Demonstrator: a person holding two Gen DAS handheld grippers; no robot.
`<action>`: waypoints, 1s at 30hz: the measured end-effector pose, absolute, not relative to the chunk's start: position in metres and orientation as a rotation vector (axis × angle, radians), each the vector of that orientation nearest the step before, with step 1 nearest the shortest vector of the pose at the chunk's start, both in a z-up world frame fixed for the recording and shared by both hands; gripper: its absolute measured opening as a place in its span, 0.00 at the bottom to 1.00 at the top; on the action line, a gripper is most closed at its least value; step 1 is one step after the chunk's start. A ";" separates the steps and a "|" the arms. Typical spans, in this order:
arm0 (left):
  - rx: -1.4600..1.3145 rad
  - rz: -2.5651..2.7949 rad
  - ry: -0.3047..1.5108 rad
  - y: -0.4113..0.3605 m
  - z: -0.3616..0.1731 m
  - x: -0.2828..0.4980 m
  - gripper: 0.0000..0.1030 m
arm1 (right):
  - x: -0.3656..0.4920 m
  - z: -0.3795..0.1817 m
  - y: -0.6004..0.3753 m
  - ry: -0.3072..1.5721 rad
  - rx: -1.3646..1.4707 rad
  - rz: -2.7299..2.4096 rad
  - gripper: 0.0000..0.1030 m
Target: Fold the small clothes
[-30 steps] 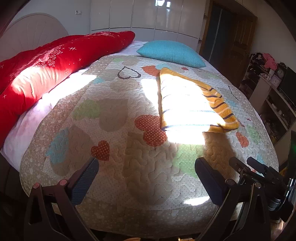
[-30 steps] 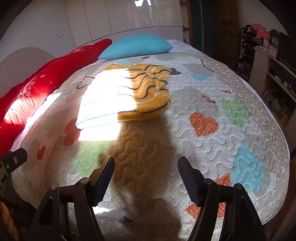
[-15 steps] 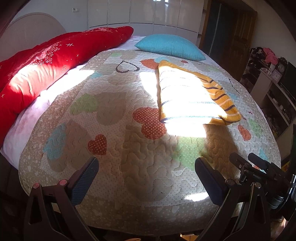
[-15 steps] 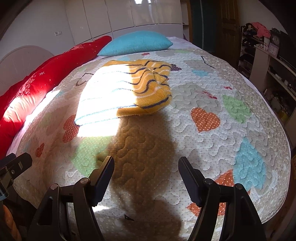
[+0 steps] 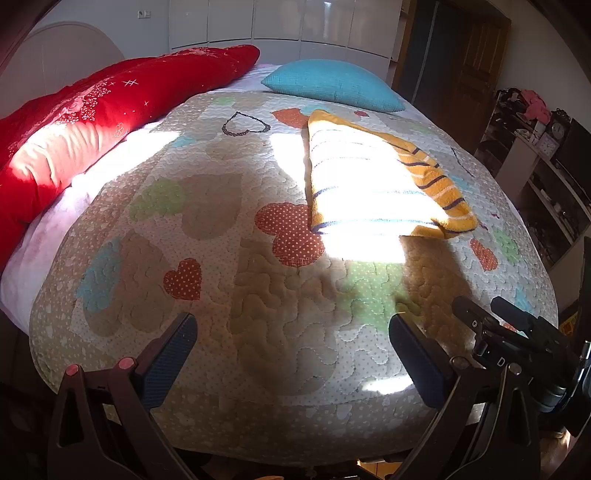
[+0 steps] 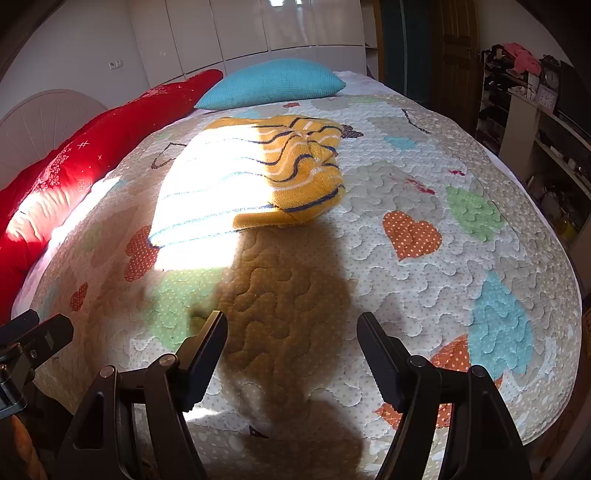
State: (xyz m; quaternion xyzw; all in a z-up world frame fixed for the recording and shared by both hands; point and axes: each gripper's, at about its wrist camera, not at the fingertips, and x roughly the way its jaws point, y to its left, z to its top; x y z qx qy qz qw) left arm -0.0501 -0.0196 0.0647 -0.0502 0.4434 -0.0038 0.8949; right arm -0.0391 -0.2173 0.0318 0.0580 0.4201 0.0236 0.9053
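A folded yellow garment with dark and white stripes (image 5: 373, 181) lies on the heart-patterned quilt (image 5: 258, 302), half in bright sunlight. It also shows in the right wrist view (image 6: 255, 177), in the middle of the quilt (image 6: 424, 295). My left gripper (image 5: 293, 338) is open and empty, above the quilt's near edge, well short of the garment. My right gripper (image 6: 291, 338) is open and empty, also near the front edge. The right gripper's body shows at the right of the left wrist view (image 5: 517, 339).
A long red cushion (image 5: 92, 122) lies along the bed's left side. A turquoise pillow (image 5: 332, 85) sits at the head. Shelves with clutter (image 6: 535, 122) stand to the right of the bed. A white wardrobe (image 6: 258, 29) is behind.
Both grippers have drawn back slightly from the bed; the garment sits a little farther away in both views. Both stay open. The garment has not moved.
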 end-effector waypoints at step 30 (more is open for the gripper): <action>-0.135 -0.032 0.974 -0.021 0.053 -0.046 1.00 | -0.036 0.029 -0.217 0.878 0.126 0.053 0.77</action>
